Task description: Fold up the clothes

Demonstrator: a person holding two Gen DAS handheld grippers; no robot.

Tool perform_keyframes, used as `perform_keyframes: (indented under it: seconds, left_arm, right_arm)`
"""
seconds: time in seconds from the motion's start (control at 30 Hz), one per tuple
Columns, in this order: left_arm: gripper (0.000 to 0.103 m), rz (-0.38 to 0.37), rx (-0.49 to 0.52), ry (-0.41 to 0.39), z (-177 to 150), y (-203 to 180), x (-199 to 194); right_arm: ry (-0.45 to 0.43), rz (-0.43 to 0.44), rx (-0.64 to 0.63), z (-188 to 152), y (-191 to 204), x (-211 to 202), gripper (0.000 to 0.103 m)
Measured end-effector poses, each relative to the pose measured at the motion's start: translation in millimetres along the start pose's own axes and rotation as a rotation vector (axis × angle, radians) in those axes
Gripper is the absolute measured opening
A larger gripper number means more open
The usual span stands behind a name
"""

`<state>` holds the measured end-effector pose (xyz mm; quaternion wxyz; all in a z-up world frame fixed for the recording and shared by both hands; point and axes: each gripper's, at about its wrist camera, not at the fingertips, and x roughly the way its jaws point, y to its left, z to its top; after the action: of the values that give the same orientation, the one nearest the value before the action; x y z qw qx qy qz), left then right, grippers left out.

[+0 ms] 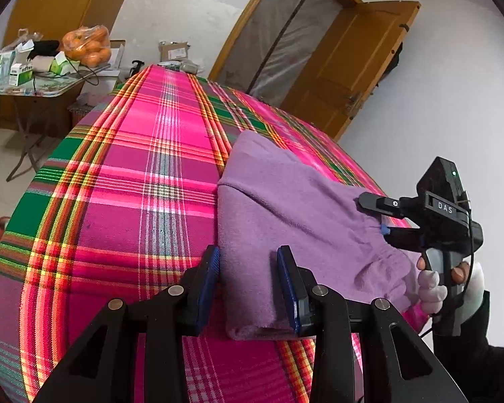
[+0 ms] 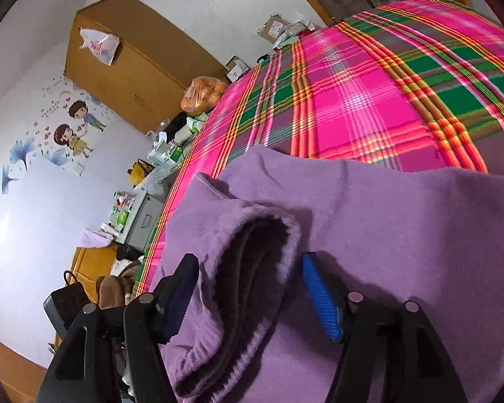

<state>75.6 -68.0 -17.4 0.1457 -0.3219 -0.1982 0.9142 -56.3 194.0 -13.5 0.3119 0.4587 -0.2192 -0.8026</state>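
Note:
A purple fleece garment lies folded on the pink plaid bedspread. My left gripper stands partly open over the garment's near corner; its left pad is beside the folded edge, and its right pad is over the cloth, which lies flat between them. My right gripper, held by a gloved hand, is at the garment's right end. In the right wrist view the right gripper is wide open, and the garment's elastic waistband opening lies loose between its pads without being pressed.
A folding side table at the far left carries a bag of oranges and small boxes. A wooden door stands open behind the bed. A wardrobe and a low cabinet line the wall beside the bed.

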Motion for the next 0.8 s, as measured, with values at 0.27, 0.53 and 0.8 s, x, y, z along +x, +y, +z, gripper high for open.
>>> perform_keyframes:
  seconds: [0.27, 0.53, 0.8]
  left_arm:
    - [0.036, -0.008, 0.002, 0.003, -0.1, -0.4, -1.3]
    - [0.036, -0.016, 0.002, -0.003, -0.7, 0.4, -1.1]
    - [0.036, -0.015, -0.002, -0.008, -0.8, 0.7, -3.2]
  right_arm:
    - [-0.026, 0.064, -0.013, 0.7, 2.1, -7.5, 0.014]
    - [-0.03, 0.019, 0.054, -2.0, -22.6, -6.2, 0.017]
    - [-0.116, -0.029, -0.026, -13.6, -6.9, -35.3, 0.026]
